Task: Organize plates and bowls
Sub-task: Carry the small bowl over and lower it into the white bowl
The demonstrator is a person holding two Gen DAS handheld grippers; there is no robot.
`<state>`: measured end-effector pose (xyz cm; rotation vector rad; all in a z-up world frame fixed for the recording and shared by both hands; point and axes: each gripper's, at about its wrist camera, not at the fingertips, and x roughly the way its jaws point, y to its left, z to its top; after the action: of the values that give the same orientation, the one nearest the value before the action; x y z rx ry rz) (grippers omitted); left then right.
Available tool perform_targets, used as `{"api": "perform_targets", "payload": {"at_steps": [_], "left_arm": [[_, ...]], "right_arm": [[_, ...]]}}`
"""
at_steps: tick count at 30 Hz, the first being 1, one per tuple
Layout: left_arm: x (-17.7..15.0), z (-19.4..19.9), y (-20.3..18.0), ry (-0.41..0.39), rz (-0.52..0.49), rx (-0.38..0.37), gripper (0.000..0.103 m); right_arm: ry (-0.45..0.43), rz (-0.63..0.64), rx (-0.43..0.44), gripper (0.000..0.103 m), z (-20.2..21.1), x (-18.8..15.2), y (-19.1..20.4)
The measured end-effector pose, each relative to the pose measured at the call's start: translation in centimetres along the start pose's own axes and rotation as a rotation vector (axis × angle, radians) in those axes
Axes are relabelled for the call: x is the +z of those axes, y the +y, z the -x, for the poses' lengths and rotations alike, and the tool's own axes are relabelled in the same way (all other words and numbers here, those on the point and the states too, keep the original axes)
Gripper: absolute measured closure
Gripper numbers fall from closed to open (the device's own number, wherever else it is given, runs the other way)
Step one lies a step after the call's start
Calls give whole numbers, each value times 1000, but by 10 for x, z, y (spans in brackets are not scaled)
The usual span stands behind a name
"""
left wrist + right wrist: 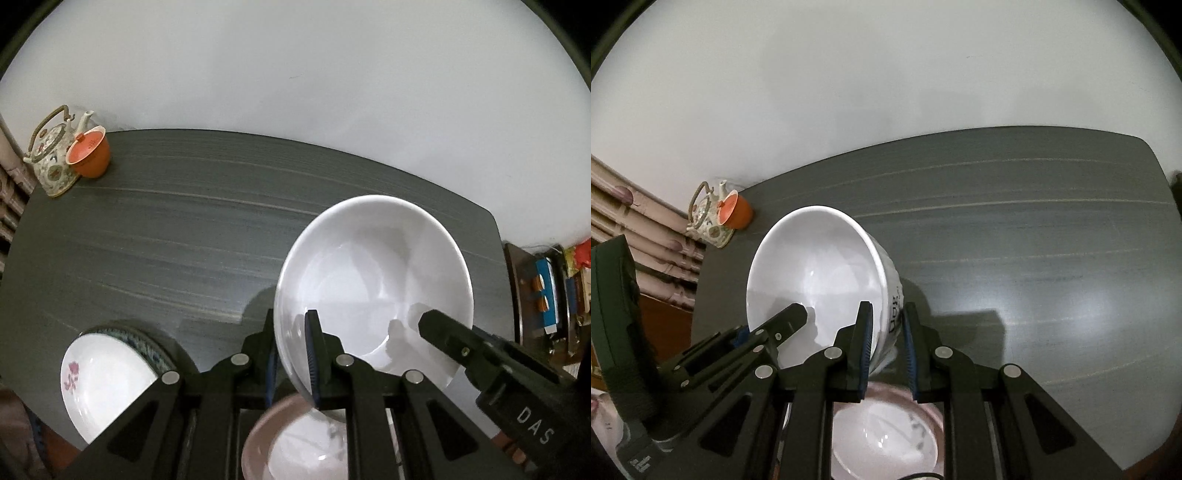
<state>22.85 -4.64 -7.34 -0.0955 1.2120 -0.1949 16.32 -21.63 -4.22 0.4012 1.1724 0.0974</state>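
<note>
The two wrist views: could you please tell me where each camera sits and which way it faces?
Left wrist: on the left gripper, looking steeply down its fingers clamped on the white bowl rim; the right gripper shows too.
Right wrist: on the right gripper, facing down at the same white bowl; the left gripper shows.
Shared: bowl, dark table, teapot, orange cup.

Two bowls are in view above one dark surface (166, 236): a large white bowl (373, 280) and a smaller pink-rimmed bowl (295, 443) beneath it. Two plates sit stacked at the near left, a white plate with a pink flower (99, 384) on a blue-patterned plate (147, 341). One floral teapot (51, 155) and one orange lidded cup (90, 151) stand at the far corner. Two claws appear: the left claw (291, 362) and the right claw (888, 349).
</note>
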Motion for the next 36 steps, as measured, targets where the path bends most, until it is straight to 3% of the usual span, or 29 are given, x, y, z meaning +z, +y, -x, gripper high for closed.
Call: {"api": "perform_targets", "payload": {"at_steps": [19,36], "left_arm": [[-73,54,-8,2,-23,-28,89],[-111,31,-9,93,-26,-7,89]], "right_arm": [[-18,-44,-7,86,43,-80,6],[27,-61,-27,85,34,-124,-3]]}}
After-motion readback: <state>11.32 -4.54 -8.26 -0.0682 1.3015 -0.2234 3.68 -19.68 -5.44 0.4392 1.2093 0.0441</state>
